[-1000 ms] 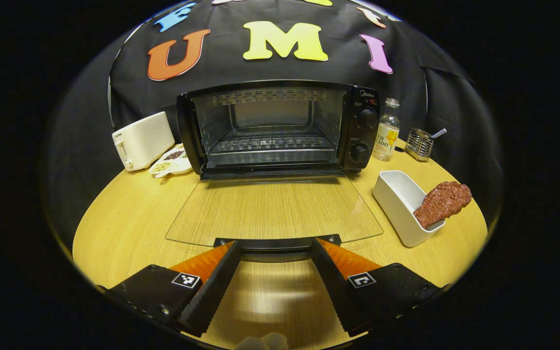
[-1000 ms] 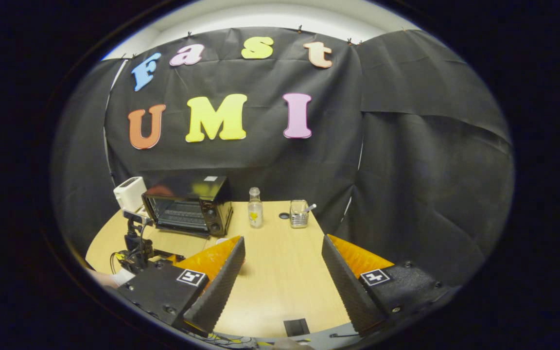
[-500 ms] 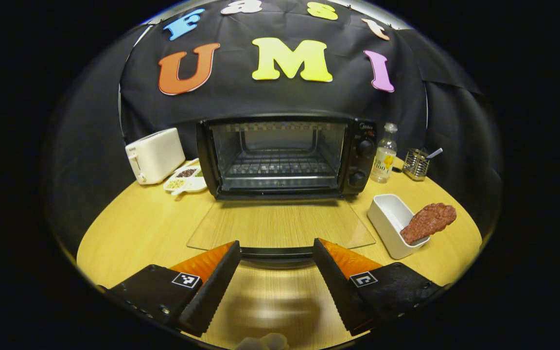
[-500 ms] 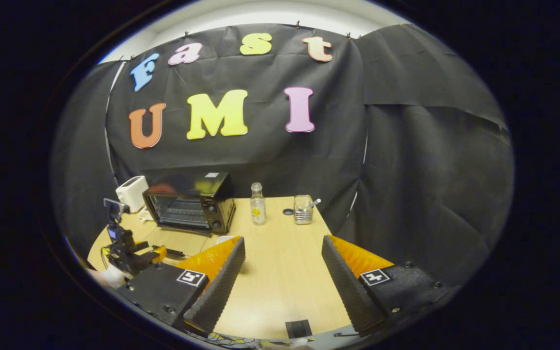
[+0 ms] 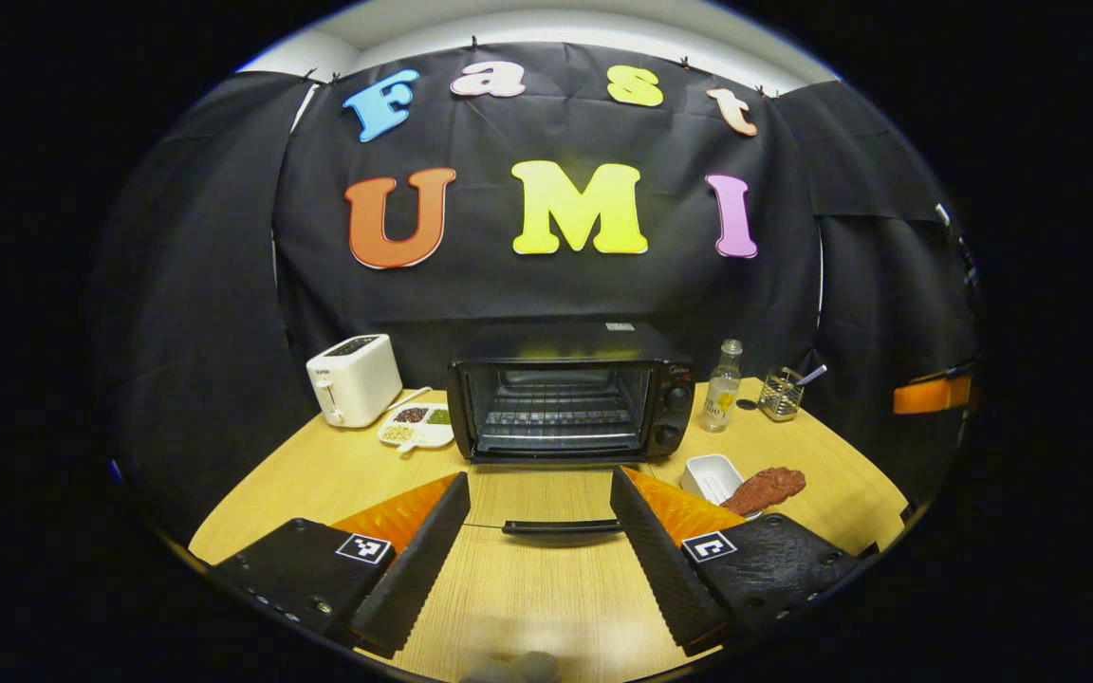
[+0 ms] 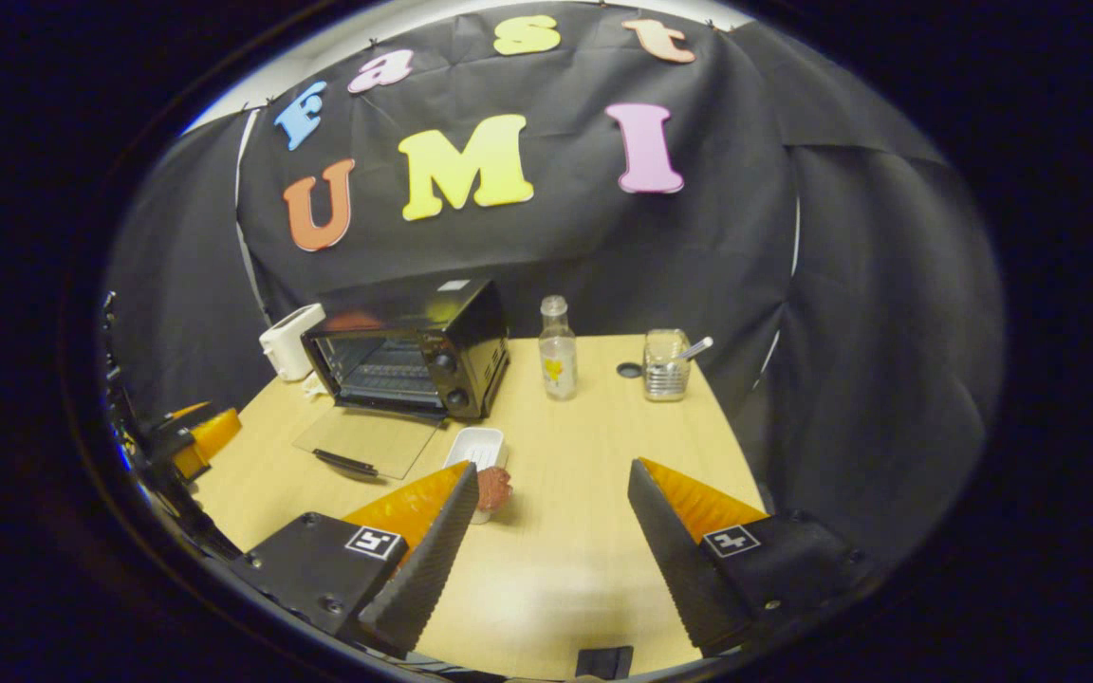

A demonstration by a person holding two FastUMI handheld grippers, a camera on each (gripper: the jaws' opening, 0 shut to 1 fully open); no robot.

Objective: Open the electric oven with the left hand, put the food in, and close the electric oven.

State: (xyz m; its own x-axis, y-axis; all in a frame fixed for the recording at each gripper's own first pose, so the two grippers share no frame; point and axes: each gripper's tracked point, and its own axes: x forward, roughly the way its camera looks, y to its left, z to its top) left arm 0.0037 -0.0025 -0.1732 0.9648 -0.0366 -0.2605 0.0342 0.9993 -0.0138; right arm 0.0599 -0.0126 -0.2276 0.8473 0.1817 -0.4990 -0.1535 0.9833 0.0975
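We have the toaster oven (image 5: 570, 394) door (image 6: 366, 441) down at frame centre, the meat (image 5: 763, 489) waits in its white dish (image 5: 710, 474) at lower right, uninserted, and both the left gripper (image 5: 539, 550) and the right gripper (image 6: 551, 545) are spread and empty.

We see the right gripper (image 6: 546, 531) held over the light wooden table (image 6: 584, 531), its two fingers spread wide apart with nothing between them. Farther back stands the black electric oven (image 6: 414, 346) — its glass door (image 6: 366, 441) lies folded down flat on the table. Just beside the door sits a small white rectangular dish (image 6: 476, 446), and the brown piece of meat (image 6: 493, 489) leans on its near end. The left gripper (image 6: 188, 441) shows at the left edge.
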